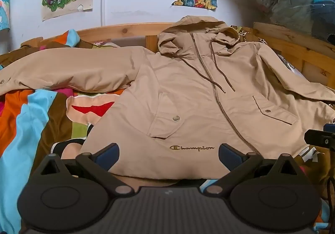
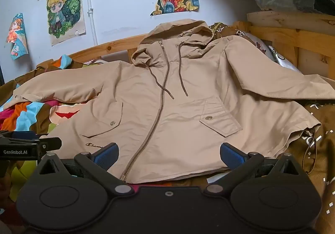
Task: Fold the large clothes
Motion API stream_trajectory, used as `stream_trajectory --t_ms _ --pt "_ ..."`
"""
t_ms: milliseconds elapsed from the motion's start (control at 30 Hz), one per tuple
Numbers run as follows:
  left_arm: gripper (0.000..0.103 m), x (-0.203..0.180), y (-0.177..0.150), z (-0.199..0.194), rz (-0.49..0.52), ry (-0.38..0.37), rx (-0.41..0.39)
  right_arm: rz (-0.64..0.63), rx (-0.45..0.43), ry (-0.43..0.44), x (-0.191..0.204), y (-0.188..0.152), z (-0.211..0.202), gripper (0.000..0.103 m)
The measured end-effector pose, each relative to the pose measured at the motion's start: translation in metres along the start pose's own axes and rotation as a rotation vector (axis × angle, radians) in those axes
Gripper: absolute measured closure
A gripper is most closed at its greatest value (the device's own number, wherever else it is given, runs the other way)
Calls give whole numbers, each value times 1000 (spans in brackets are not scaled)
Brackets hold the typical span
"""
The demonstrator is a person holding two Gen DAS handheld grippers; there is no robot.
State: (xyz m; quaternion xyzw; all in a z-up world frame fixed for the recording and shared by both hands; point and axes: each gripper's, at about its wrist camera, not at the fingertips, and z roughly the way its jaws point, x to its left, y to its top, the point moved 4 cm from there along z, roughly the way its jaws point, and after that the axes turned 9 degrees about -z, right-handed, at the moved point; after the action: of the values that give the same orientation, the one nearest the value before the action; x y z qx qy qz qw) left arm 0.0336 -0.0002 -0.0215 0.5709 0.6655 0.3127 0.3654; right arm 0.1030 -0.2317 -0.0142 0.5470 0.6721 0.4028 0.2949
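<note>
Beige hooded zip-front jacket (image 1: 199, 95) lies face up, spread flat across centre of both views on a multicoloured patterned bedspread (image 1: 31, 112). Hood (image 1: 194, 33) at top centre against the wooden bed frame (image 1: 125, 30). One sleeve (image 1: 69, 70) stretched to frame left, other sleeve (image 2: 272, 75) runs off to the right edge. Zipper (image 2: 159, 108) closed, brown drawcords (image 2: 182, 70) loose over the chest. Two snap-flap pockets, gold "Champion" embroidery (image 1: 191, 147) near the hem.

Left gripper (image 1: 168, 155): jaws spread wide, nothing between them, blue pads (image 1: 107, 154) just over the hem at bottom centre.

Right gripper (image 2: 169, 155): jaws likewise apart and empty, over the hem by the zipper's lower end.

Cartoon posters (image 2: 65, 10) on white wall, upper left.
</note>
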Motion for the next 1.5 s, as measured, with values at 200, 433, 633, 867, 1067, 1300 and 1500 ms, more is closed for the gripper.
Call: stream_trajectory --t_ms 200,433,633,867,1067,1300,1500 --pt "1 0 -1 -1 5 -6 3 -1 3 -2 -2 -2 0 1" --pt "1 0 -2 1 2 -3 7 -1 4 -1 -2 -2 0 1" --pt "1 0 -2 1 2 -2 7 0 5 -1 -2 -3 0 1" --pt "1 0 -2 1 2 -2 9 0 6 -1 -2 -3 0 1" --pt "1 0 -2 2 2 -2 8 1 7 -1 -2 -3 0 1" --pt "1 0 -2 2 2 -2 9 1 8 0 -1 -3 0 1" --pt "1 0 -2 2 1 0 10 1 7 0 -1 -3 0 1"
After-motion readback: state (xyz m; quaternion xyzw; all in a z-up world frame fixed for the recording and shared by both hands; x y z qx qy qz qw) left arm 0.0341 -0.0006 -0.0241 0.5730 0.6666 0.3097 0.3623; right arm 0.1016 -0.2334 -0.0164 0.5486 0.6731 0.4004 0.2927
